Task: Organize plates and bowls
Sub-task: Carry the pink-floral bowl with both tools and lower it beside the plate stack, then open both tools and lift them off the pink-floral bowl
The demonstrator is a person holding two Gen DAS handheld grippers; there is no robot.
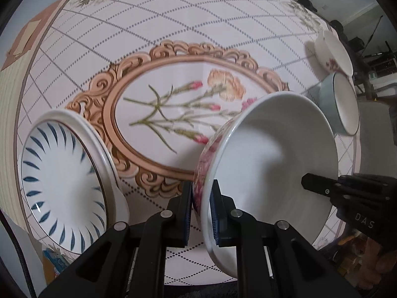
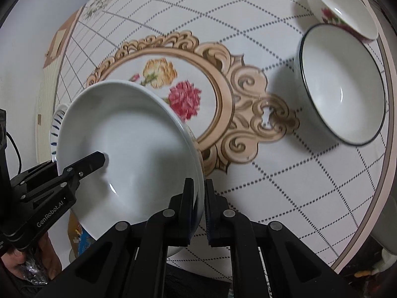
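Both grippers, left (image 1: 201,211) and right (image 2: 198,208), clamp the floral bowl's (image 1: 268,154) opposite rims (blue-leaf plate (image 1: 62,181) waits lower left).

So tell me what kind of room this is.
Probably a home dining area: a round table under a flower-printed cloth, everyday bowls such as the dark-rimmed bowl and blue-leaf plate on it, household clutter dim behind.

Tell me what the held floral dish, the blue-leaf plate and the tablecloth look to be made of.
Floral dish: likely glazed ceramic, with a smooth white inside and soft sheen. Blue-leaf plate: also looks like glazed ceramic, glossy with a small glint. Tablecloth: printed, probably vinyl or coated fabric; a faint fold crease shows, but the weave is unclear.
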